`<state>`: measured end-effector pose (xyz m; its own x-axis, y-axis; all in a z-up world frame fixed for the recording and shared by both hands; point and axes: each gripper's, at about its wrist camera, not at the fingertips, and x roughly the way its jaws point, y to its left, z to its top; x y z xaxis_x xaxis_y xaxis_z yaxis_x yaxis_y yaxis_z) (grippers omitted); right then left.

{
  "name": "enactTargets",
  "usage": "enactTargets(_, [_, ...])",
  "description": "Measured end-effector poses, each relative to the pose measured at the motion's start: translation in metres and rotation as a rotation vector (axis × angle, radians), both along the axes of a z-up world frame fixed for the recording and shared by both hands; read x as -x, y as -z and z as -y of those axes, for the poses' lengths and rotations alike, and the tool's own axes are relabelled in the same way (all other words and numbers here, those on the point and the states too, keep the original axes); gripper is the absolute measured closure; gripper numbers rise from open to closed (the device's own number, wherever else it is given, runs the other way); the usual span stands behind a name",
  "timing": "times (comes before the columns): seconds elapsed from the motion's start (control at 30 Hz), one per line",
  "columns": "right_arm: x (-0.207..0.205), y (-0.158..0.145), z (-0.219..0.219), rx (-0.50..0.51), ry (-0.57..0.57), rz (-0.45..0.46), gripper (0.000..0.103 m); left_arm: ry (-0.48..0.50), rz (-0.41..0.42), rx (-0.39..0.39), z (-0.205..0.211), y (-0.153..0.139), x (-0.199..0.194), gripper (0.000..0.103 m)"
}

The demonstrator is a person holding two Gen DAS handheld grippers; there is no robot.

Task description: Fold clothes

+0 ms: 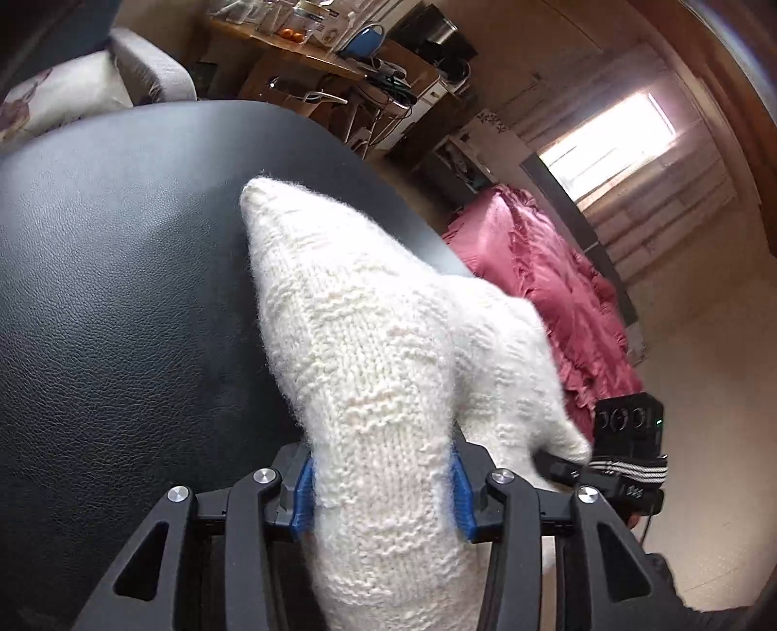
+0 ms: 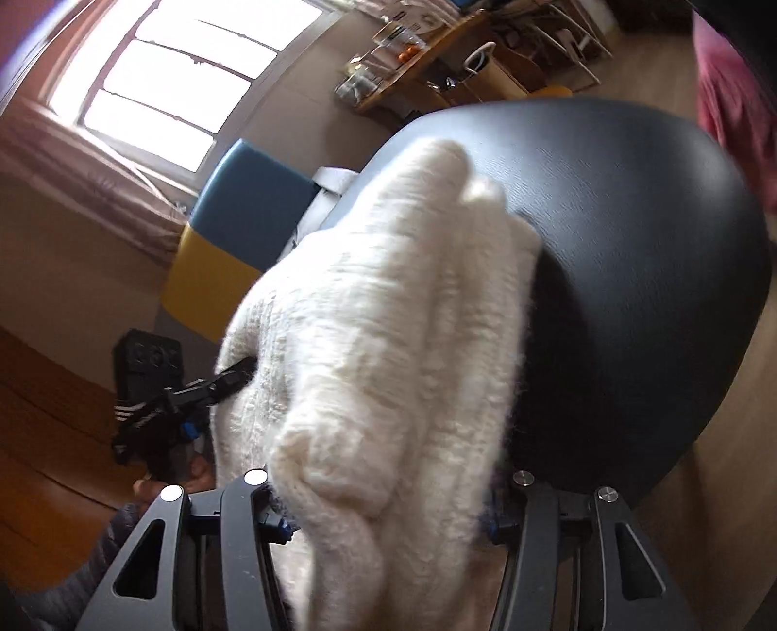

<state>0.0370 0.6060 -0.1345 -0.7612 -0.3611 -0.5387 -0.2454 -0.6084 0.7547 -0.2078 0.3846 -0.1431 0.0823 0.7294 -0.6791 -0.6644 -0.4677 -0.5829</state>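
One white knitted garment (image 1: 383, 388) lies over one black leather-look seat (image 1: 121, 291). Two grippers are clamped on it: the left gripper (image 1: 383, 495) and the right gripper (image 2: 388, 514), each with two blue finger pads (image 1: 303, 500). Far off stand one wooden table (image 1: 301, 53), carrying two oranges (image 1: 294, 34), and one pink cloth-covered piece (image 1: 548, 301) at the right.

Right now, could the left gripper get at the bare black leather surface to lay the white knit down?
Probably yes. The left gripper is shut on the white knit, and the black leather surface just ahead of it lies bare.
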Motion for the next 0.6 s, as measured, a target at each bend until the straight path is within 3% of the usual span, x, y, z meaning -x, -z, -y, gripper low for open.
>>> enactTargets(0.2, [0.010, 0.001, -0.001, -0.002, 0.022, -0.018, 0.045, -0.042, -0.020, 0.030, 0.000, -0.004, -0.006, 0.049])
enactTargets(0.27, [0.002, -0.018, 0.003, -0.068, 0.038, -0.031, 0.040, -0.070, -0.061, 0.049, 0.010, -0.013, -0.011, 0.049])
enactTargets(0.47, [-0.038, -0.077, 0.016, -0.295, 0.060, -0.108, 0.039, -0.123, -0.272, 0.046, 0.042, -0.055, -0.053, 0.052])
enactTargets(0.6, [-0.032, -0.097, 0.051, -0.430, -0.048, -0.146, 0.039, -0.078, -0.307, 0.034, 0.033, -0.064, -0.083, 0.053])
